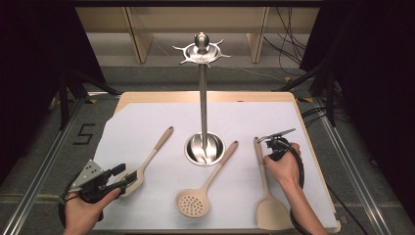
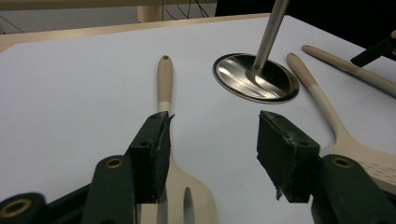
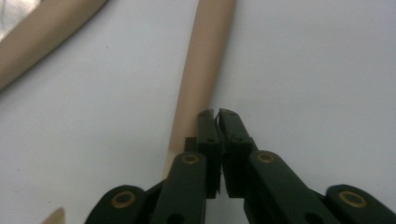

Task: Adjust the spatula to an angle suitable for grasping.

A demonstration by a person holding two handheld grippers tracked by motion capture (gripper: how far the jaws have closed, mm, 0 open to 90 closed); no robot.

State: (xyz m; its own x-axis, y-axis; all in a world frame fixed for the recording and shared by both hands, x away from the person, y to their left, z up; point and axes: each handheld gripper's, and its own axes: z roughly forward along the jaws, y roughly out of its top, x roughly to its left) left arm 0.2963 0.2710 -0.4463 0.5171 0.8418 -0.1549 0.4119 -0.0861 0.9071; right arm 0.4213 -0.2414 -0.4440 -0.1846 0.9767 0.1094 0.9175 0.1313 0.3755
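Left gripper (image 2: 212,140) open above the head of a beige slotted wooden spatula (image 1: 147,164) lying flat on the white paper-covered surface (image 1: 147,122), one jaw touching its neck; right gripper (image 3: 217,119) closed with nothing between the jaws, resting just beside the handle of a beige flat wooden turner (image 1: 266,196). Probably light, stiff, a little smooth; best taken at the narrow neck or mid-handle. Free room toward the near-left edge, less near the steel hanging stand (image 1: 204,142) and beige perforated wooden skimmer (image 1: 203,191).
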